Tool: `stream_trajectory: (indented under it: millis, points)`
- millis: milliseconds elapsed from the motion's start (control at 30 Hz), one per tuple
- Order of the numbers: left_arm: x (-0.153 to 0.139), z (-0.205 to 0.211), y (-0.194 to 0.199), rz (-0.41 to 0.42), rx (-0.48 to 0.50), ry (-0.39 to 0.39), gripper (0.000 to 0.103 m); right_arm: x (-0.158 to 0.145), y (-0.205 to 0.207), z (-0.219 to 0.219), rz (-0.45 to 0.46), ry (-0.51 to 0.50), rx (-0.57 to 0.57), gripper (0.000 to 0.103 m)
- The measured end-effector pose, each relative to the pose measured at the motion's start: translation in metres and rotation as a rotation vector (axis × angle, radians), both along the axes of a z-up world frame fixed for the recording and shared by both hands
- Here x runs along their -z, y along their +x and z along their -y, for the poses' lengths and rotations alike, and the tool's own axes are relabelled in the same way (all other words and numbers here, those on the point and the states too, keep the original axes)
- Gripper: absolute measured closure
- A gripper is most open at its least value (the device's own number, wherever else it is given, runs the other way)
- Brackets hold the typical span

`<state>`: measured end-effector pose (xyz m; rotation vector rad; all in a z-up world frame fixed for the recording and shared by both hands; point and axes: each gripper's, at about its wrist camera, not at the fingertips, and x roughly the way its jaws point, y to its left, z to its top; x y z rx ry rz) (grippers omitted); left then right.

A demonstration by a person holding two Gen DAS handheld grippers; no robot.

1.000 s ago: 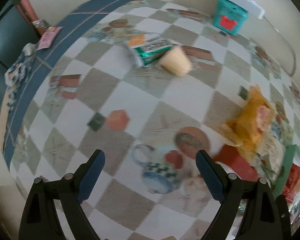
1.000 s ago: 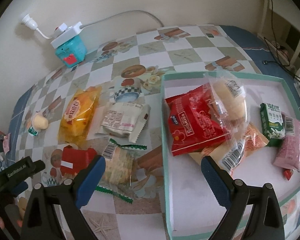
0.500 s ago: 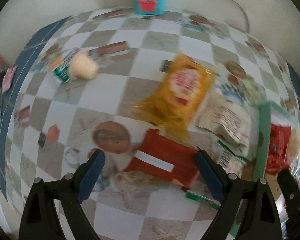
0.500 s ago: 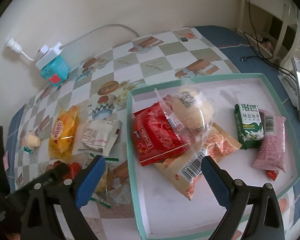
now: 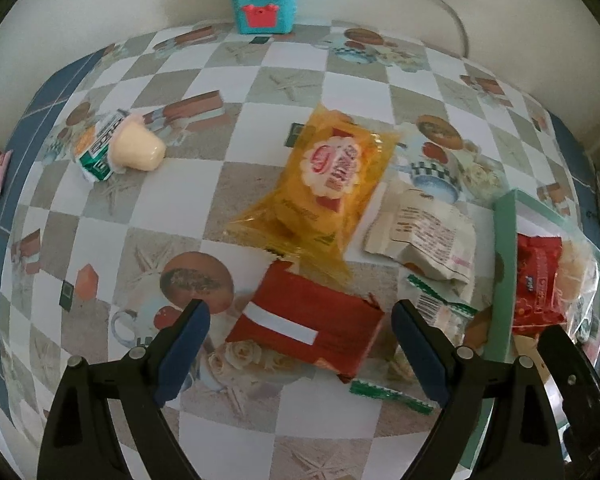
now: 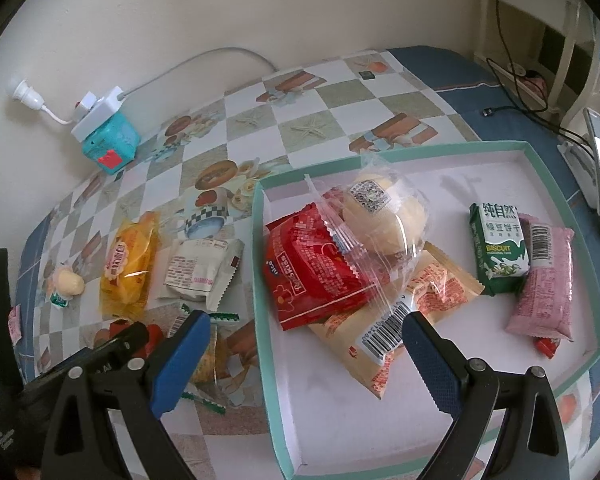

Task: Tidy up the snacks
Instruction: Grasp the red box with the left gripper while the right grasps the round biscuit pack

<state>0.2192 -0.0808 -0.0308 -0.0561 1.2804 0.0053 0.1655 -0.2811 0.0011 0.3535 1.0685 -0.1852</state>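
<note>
Tablecloth (image 5: pixel 236 184): smooth printed checks, looked like wipeable plastic, faint sheen. Yellow pack (image 5: pixel 324 188): glossy crinkled film. Red pack (image 5: pixel 312 324): shiny foil-like wrap with matt white strip. White pack (image 5: pixel 424 236): matt, creased, papery. Tray (image 6: pixel 452 148): card-like, matt white floor, mint rim. Bun bag (image 6: pixel 384 220): clear, glossy, wrinkled plastic. Pink bar (image 6: pixel 544 280): satin film. Gripper pads (image 6: pixel 180 360): blue, ribbed, rubbery; arms matt black plastic. Teal box (image 5: pixel 264 0): smooth hard plastic.
</note>
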Motion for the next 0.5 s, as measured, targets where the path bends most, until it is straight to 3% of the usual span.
stream_trajectory:
  millis: [233, 500]
  points:
    - [0.013, 0.004, 0.003, -0.029, 0.013, 0.028, 0.011, 0.0, 0.0, 0.001, -0.002, 0.002, -0.002, 0.005]
    - [0.027, -0.032, 0.01, -0.061, -0.105, 0.014, 0.011, 0.001, 0.0, -0.001, -0.004, 0.004, -0.004, 0.005]
